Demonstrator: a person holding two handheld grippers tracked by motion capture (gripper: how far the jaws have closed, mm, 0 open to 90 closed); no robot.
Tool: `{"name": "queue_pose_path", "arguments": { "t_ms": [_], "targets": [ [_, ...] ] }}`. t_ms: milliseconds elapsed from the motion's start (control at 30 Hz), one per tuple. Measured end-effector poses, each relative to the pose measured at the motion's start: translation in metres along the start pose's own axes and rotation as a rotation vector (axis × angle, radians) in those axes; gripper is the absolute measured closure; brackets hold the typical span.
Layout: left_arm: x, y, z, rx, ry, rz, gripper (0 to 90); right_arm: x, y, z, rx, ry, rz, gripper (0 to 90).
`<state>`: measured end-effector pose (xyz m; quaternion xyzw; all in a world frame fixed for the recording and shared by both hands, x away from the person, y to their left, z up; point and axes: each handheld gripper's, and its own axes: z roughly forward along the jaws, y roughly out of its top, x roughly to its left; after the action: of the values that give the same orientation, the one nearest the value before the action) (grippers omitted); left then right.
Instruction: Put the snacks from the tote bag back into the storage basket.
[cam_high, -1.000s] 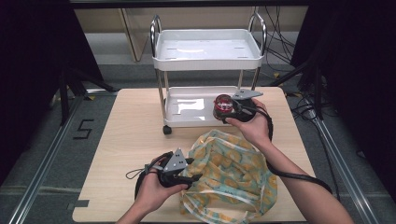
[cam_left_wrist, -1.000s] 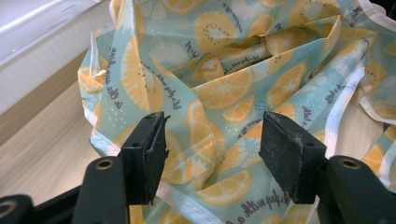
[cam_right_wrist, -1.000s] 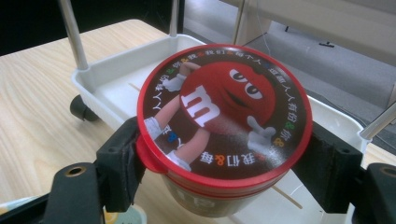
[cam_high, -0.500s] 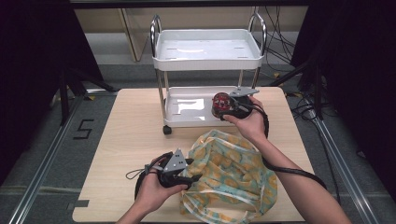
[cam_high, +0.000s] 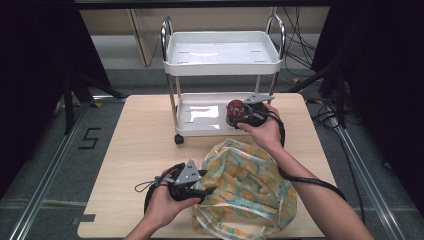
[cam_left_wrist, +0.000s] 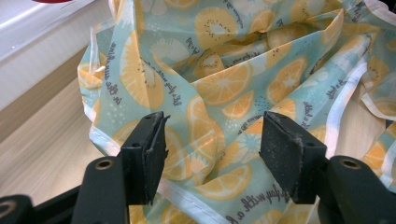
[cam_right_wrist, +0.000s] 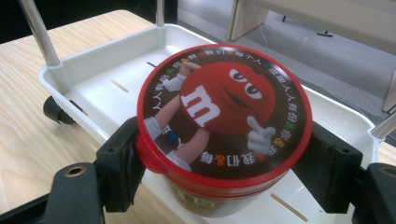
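A red-lidded candy tub (cam_right_wrist: 224, 112) with a cartoon face on its lid sits between the jaws of my right gripper (cam_right_wrist: 224, 172), which is shut on its sides. In the high view the right gripper (cam_high: 236, 116) holds the tub (cam_high: 234, 109) over the right end of the cart's lower shelf (cam_high: 200, 127). A crumpled bag (cam_high: 250, 185) printed with orange slices lies on the table's near right part. My left gripper (cam_high: 207, 187) rests at the bag's left edge. Its jaws stand wide apart in the left gripper view (cam_left_wrist: 212, 144), with the bag's fabric (cam_left_wrist: 224, 60) just beyond them, not pinched.
A white two-shelf cart (cam_high: 220, 67) on wheels stands at the far middle of the wooden table (cam_high: 140, 150), with chrome posts at its corners. The upper tray is bare. Cables trail from both grippers. Dark floor and rails lie on both sides of the table.
My right gripper has shifted slightly to the left with the tub, staying over the lower shelf. The left gripper and the bag have not moved.
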<state>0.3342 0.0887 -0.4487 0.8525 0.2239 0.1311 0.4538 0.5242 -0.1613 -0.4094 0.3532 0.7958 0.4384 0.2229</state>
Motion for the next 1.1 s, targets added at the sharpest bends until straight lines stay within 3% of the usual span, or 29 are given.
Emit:
{"name": "queue_pose_path", "arguments": {
  "t_ms": [333, 367, 533, 567, 667, 733, 767, 933, 967, 1067, 1100],
  "targets": [
    [0.001, 0.0, 0.0, 0.009, -0.012, 0.017, 40.1, -0.004, -0.002, 0.007, 0.02, -0.025, -0.01, 26.1],
    [0.002, 0.0, 0.0, 0.01, -0.005, 0.024, 40.1, -0.003, -0.002, 0.007, 0.028, -0.012, 0.007, 26.0],
    [0.001, 0.0, 0.0, 0.002, -0.005, 0.016, 40.1, -0.004, -0.003, 0.011, 0.018, -0.03, -0.002, 26.1],
    [0.001, 0.0, 0.0, 0.004, -0.005, 0.018, 40.1, -0.004, -0.003, 0.012, 0.035, -0.011, -0.004, 26.1],
    [0.001, 0.0, 0.0, 0.007, -0.015, 0.017, 40.1, -0.002, -0.004, 0.015, 0.031, -0.014, 0.012, 26.1],
    [0.002, 0.001, 0.0, 0.006, -0.011, 0.038, 40.1, -0.002, -0.004, 0.016, 0.024, -0.018, 0.01, 26.1],
    [0.001, 0.0, 0.0, 0.01, -0.019, 0.017, 40.1, -0.002, -0.003, 0.017, 0.023, -0.022, -0.001, 26.0],
    [0.002, 0.0, 0.0, 0.007, -0.017, 0.026, 40.1, -0.001, -0.004, 0.021, 0.026, -0.023, 0.004, 26.0],
    [0.002, 0.0, 0.001, 0.0, -0.007, 0.031, 40.1, 0.002, -0.005, 0.021, 0.056, -0.014, 0.037, 26.0],
    [0.001, 0.0, 0.001, 0.0, -0.007, 0.014, 40.1, 0.0, -0.006, 0.025, 0.037, -0.024, 0.008, 26.0],
    [0.002, 0.0, 0.0, 0.003, -0.012, 0.037, 40.1, 0.0, -0.007, 0.026, 0.054, -0.01, 0.025, 26.0]
  ]
}}
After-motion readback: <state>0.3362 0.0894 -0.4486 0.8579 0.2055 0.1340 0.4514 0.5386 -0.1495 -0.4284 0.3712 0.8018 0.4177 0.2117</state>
